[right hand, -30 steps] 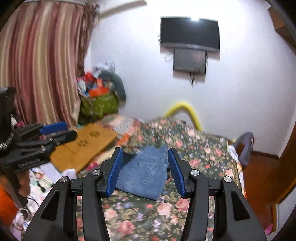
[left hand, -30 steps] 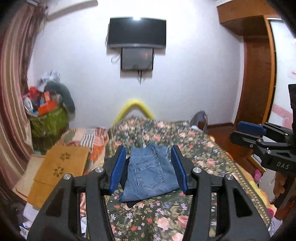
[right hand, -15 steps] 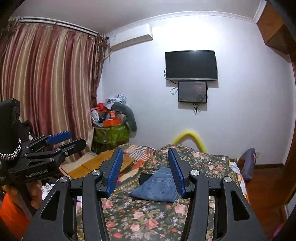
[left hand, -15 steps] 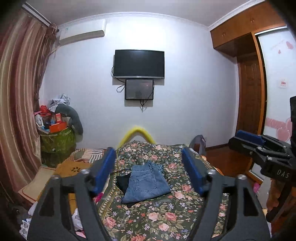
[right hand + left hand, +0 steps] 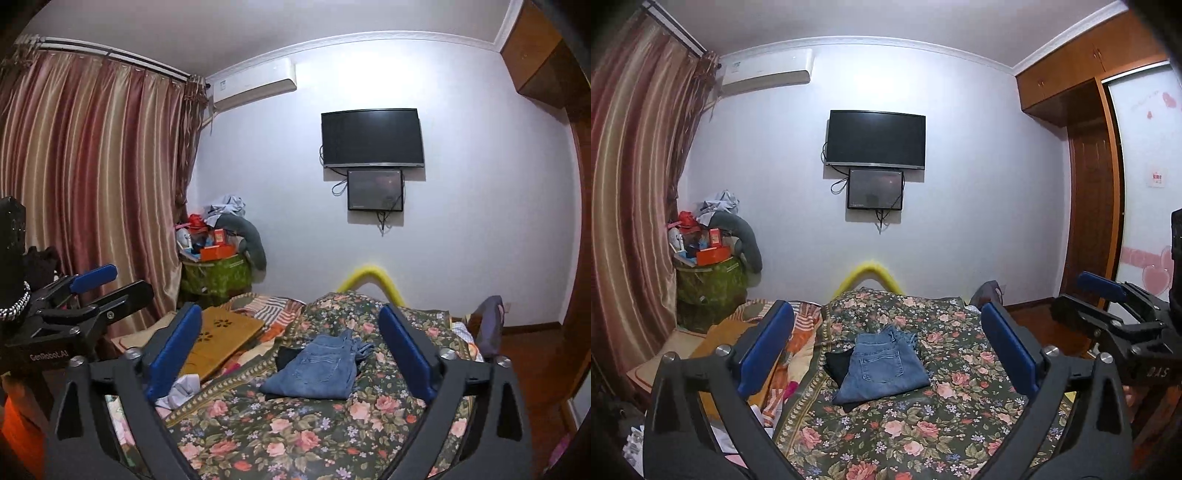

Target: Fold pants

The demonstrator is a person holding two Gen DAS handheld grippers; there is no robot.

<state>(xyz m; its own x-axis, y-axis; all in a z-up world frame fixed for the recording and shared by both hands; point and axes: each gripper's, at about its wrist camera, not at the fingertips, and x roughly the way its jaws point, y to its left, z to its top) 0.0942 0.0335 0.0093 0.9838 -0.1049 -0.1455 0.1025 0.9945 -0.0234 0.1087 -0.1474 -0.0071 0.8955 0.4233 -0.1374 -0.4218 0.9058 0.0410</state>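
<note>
Left gripper [image 5: 886, 347] and right gripper [image 5: 291, 343]: both sets of jaws have just been opening, now spread wide, nothing between the pads, nothing held. Left wrist view alone shows the wooden wardrobe [image 5: 1086, 206] at 3 o'clock, with the right gripper's side profile at 4 o'clock. Right wrist view alone shows the full striped curtain [image 5: 92, 184] at 9 o'clock and the cardboard sheet [image 5: 218, 343]. Folded jeans [image 5: 882, 363] lie flat on the floral bedspread [image 5: 923, 424], at 12 o'clock from each gripper, well ahead of the fingertips, apart from both. Dark cloth [image 5: 837, 363] peeks out at the jeans' 9 o'clock edge.
</note>
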